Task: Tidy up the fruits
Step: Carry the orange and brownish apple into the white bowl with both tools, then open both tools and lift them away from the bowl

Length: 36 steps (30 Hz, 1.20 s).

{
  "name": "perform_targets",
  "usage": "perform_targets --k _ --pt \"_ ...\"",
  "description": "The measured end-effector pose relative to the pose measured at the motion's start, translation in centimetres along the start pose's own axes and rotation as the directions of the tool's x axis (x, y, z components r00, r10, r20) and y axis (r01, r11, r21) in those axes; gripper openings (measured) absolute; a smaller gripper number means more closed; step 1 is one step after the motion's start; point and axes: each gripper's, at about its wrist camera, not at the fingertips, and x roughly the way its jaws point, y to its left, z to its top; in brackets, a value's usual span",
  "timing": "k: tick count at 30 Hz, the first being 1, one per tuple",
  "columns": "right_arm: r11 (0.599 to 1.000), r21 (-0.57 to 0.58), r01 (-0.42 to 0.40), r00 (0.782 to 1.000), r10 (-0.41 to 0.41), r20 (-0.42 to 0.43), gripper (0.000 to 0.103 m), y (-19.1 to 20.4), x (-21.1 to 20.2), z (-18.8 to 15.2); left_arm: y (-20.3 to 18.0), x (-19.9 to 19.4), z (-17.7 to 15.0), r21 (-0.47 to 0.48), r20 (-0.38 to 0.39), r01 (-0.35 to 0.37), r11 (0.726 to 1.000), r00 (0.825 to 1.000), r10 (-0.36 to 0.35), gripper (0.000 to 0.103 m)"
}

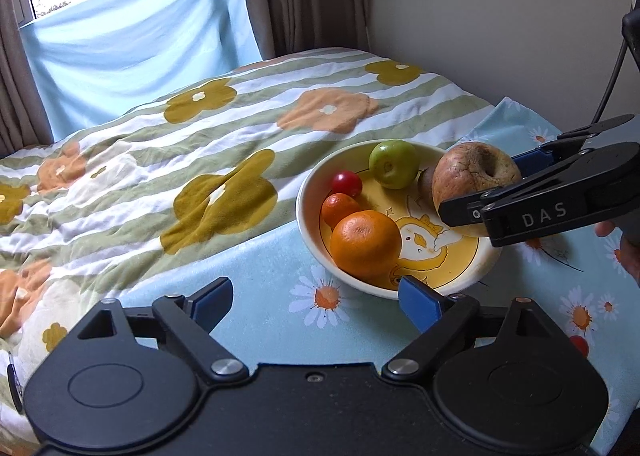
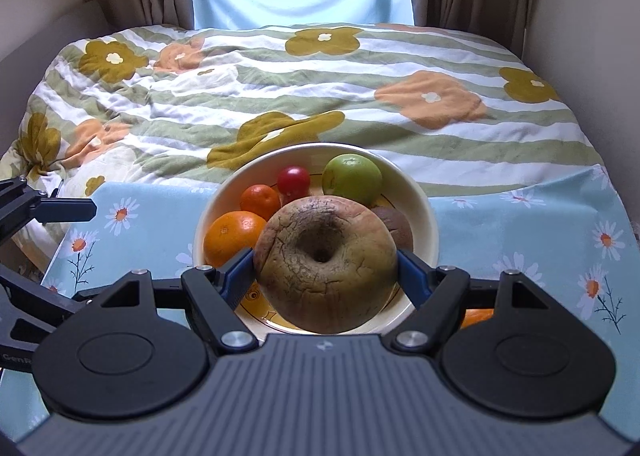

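A cream bowl with a yellow duck picture holds a large orange, a small orange, a red cherry tomato, a green apple and a dark brown fruit. My right gripper is shut on a big wrinkled brownish apple and holds it just over the bowl's near side. My left gripper is open and empty, just in front of the bowl; one finger shows in the right wrist view.
The bowl sits on a light blue daisy-print cloth. Behind it lies a rumpled striped flower quilt. Another orange fruit peeks out behind my right gripper. Curtains and a wall stand at the back.
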Motion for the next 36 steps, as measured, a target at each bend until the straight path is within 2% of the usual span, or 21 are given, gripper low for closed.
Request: perform_targets --k 16,18,21,36 --pt "0.995 -0.088 -0.047 0.999 0.047 0.001 0.091 0.8 2.5 -1.6 -0.9 -0.3 -2.1 -0.014 0.001 -0.054 0.998 0.999 0.054 0.093" --pt "0.994 -0.104 -0.044 0.997 0.05 0.059 0.103 0.9 1.7 -1.5 -1.0 -0.4 -2.1 -0.01 0.004 -0.058 0.998 0.998 0.058 0.093" --pt "0.992 -0.125 -0.014 0.993 0.028 0.111 0.103 1.0 0.6 -1.0 -1.2 -0.6 -2.2 -0.006 0.007 -0.064 0.998 0.998 0.064 0.093" --pt "0.996 -0.092 -0.006 0.99 0.018 0.137 0.103 -0.7 -3.8 -0.8 -2.4 -3.9 -1.9 -0.034 0.031 -0.115 0.993 0.993 0.116 0.093"
